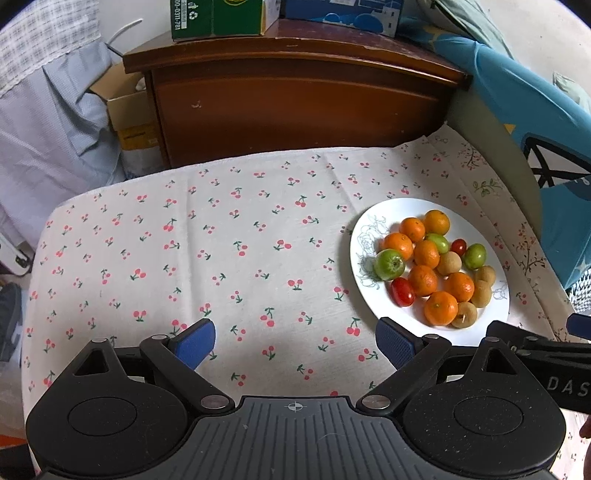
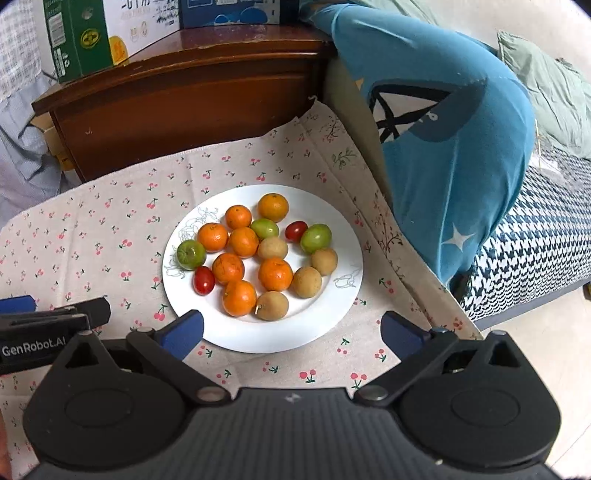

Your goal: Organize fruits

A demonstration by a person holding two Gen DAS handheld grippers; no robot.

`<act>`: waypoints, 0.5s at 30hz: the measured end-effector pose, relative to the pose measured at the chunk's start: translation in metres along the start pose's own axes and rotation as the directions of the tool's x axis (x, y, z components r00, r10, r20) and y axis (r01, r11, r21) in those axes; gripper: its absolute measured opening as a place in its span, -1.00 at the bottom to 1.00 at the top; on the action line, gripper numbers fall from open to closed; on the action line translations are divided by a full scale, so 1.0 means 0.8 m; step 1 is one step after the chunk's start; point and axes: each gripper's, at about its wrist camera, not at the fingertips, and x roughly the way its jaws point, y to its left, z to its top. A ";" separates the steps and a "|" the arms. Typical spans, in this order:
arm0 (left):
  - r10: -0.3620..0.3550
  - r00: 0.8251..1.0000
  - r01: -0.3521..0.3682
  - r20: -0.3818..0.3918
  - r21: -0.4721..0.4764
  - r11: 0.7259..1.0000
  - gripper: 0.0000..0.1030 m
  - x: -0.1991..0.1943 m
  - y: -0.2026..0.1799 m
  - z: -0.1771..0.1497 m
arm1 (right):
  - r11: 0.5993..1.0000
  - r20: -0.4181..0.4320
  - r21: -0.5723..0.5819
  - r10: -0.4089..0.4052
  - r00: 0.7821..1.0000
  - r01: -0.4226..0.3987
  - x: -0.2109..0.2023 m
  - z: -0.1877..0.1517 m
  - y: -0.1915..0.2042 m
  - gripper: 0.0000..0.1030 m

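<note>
A white plate (image 2: 332, 310) sits on the cherry-print cloth and holds mixed fruit: several oranges (image 2: 275, 274), three green fruits (image 2: 316, 238), two red cherry tomatoes (image 2: 204, 280) and several brown longans (image 2: 306, 282). The plate also shows in the left wrist view (image 1: 364, 236), to the right. My left gripper (image 1: 297, 343) is open and empty over the bare cloth, left of the plate. My right gripper (image 2: 291, 330) is open and empty, its fingers straddling the plate's near rim. The left gripper's body shows in the right wrist view (image 2: 55, 317).
A dark wooden cabinet (image 1: 295, 103) with cardboard boxes (image 1: 221, 18) on top stands behind the table. A blue garment (image 2: 454, 155) hangs over a chair at the right. A houndstooth bed (image 2: 535, 251) lies further right. The cloth (image 1: 184, 258) spreads left of the plate.
</note>
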 end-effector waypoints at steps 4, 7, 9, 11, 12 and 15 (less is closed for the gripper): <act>0.009 1.000 -0.009 -0.006 -0.002 1.000 0.85 0.003 -0.001 0.000 | 1.000 -0.001 -0.020 -0.003 1.000 0.003 0.003 0.001 0.005 0.97; 0.017 1.000 -0.017 -0.015 0.001 1.000 0.85 0.006 -0.002 -0.001 | 1.000 -0.006 -0.023 -0.010 1.000 0.010 0.005 0.001 0.007 0.97; 0.022 1.000 -0.022 -0.017 0.001 1.000 0.85 0.007 -0.002 -0.001 | 1.000 -0.008 -0.024 -0.017 1.000 0.017 0.007 0.001 0.006 0.97; 0.027 1.000 -0.027 -0.016 0.001 1.000 0.85 0.008 -0.002 -0.001 | 0.999 -0.010 -0.027 -0.022 1.000 0.022 0.008 0.002 0.006 0.97; 0.031 0.999 -0.031 -0.017 0.002 1.000 0.85 0.009 -0.003 -0.001 | 0.999 -0.012 -0.026 -0.025 1.000 0.024 0.009 0.002 0.006 0.97; 0.033 0.999 -0.033 -0.018 0.004 0.999 0.85 0.011 -0.003 -0.001 | 0.999 -0.015 -0.021 -0.025 1.000 0.025 0.011 0.003 0.005 0.97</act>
